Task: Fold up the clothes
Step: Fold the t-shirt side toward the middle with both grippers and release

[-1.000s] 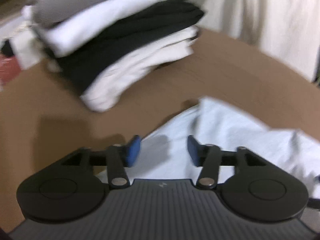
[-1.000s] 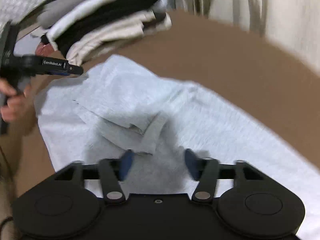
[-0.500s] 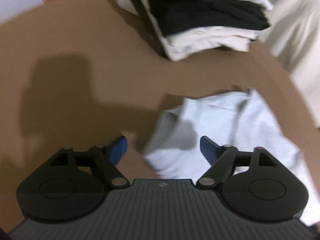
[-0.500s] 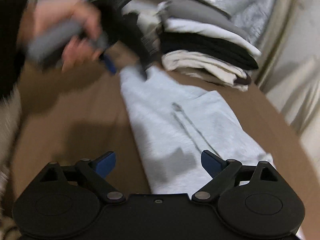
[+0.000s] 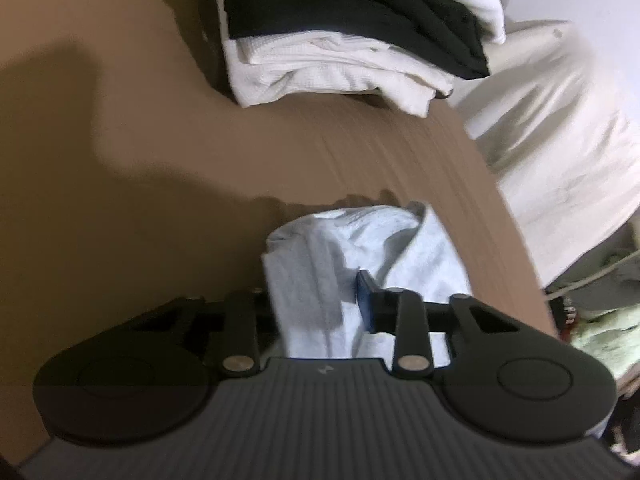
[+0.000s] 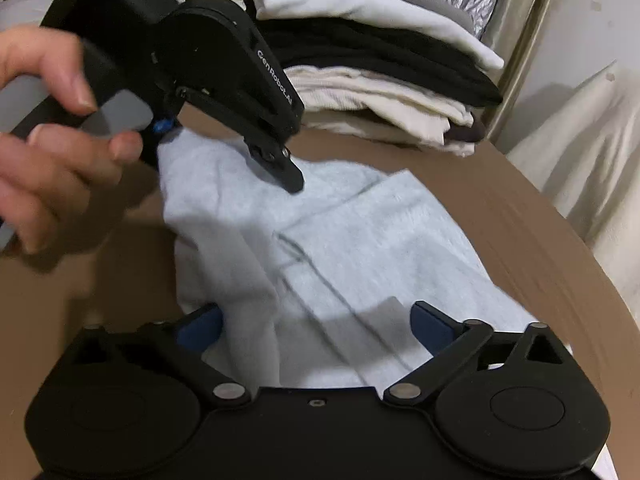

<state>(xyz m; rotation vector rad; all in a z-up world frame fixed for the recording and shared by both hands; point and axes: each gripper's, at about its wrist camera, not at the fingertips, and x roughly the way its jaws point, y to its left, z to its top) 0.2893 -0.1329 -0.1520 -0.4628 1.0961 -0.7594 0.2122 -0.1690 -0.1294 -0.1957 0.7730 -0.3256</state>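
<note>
A light grey garment point(image 6: 360, 248) lies on the brown table point(image 6: 500, 200). My left gripper point(image 5: 316, 300) is shut on a bunched edge of this garment point(image 5: 360, 248) and holds it lifted off the table. In the right wrist view the left gripper point(image 6: 224, 148) is seen at the garment's far left corner, with a hand on its handle. My right gripper point(image 6: 316, 320) is open wide, just above the garment's near part, with cloth between its blue pads point(image 6: 434, 322).
A stack of folded clothes point(image 6: 380, 60), grey, white, black and cream, stands at the back of the table, also in the left wrist view point(image 5: 344, 40). A cream cloth point(image 5: 560, 140) hangs past the table's right edge.
My left gripper has closed on the garment's edge and raised it. My right gripper has stayed open and moved closer over the garment.
</note>
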